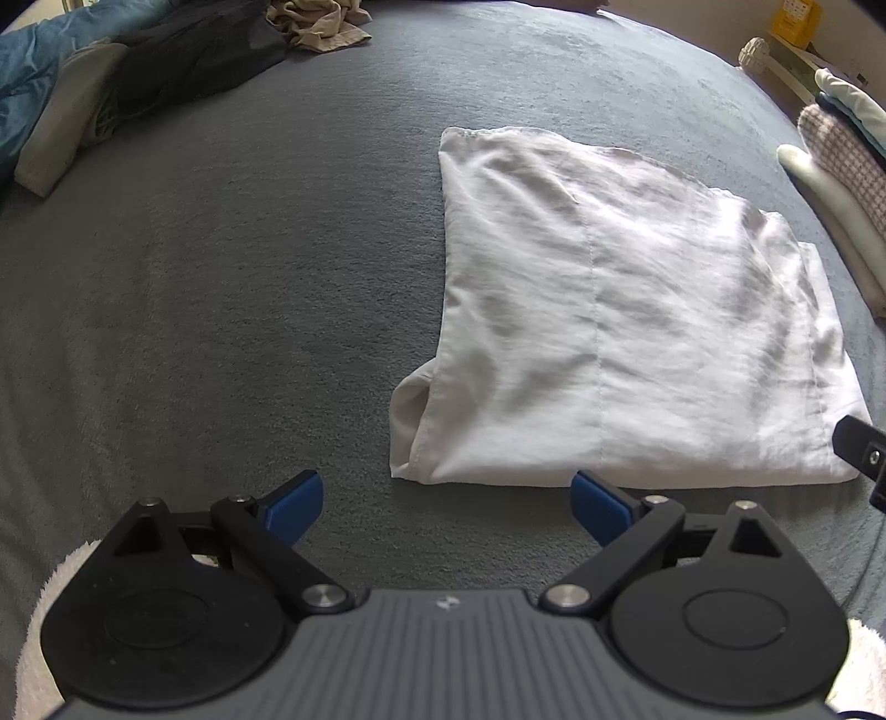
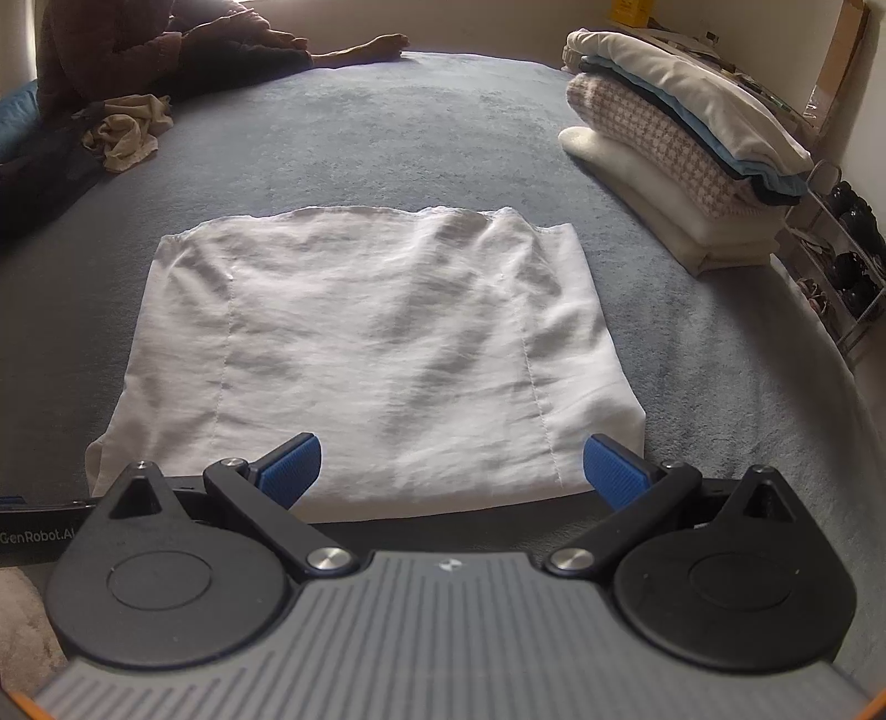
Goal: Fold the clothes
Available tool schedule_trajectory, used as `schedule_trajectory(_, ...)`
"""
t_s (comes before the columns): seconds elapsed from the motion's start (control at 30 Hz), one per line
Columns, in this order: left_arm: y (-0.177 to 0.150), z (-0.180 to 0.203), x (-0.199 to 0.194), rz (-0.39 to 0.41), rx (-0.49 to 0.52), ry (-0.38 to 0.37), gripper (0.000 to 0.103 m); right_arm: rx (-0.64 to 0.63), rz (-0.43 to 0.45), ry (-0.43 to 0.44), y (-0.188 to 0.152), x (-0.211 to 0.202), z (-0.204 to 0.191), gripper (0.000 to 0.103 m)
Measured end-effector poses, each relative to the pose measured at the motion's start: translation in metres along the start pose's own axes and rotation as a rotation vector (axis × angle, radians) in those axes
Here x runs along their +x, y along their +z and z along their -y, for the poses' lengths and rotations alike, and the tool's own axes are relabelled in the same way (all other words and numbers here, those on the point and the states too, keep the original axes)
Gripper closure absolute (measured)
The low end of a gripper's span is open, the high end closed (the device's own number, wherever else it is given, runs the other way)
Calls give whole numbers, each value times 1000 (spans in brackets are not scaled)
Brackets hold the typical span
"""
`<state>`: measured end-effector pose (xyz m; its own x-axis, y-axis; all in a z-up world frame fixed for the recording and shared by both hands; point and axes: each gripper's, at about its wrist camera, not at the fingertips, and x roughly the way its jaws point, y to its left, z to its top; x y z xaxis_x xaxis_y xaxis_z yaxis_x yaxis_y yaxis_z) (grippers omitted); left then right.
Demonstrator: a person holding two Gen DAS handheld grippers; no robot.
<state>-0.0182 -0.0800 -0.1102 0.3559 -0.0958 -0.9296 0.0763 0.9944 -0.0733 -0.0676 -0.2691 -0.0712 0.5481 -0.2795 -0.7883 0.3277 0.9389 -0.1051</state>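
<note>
A white garment (image 1: 609, 310) lies folded into a rough rectangle on the grey blanket (image 1: 221, 277). My left gripper (image 1: 447, 507) hovers open just short of its near-left corner, with nothing between the blue pads (image 1: 293, 507). In the right wrist view the same white garment (image 2: 376, 343) fills the middle, seams running toward me. My right gripper (image 2: 451, 471) is open over its near edge, holding nothing. Part of the right gripper (image 1: 864, 448) shows at the right edge of the left wrist view.
A stack of folded clothes (image 2: 692, 144) sits at the blanket's right side. A crumpled beige garment (image 2: 130, 135) and dark clothes (image 1: 194, 55) lie at the far left, where a person (image 2: 166, 50) sits. A shoe rack (image 2: 847, 266) stands off the right edge.
</note>
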Motion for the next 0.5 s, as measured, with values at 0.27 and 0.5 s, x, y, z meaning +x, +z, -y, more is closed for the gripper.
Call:
schedule_trajectory(0.27,0,5,0,-3,14,-1,6,5,-4,-5,-1,3,5,1)
schedule_trajectory(0.5,0,6,-1,-2,21,-4,6,4,1,-10,-2,2,5,1)
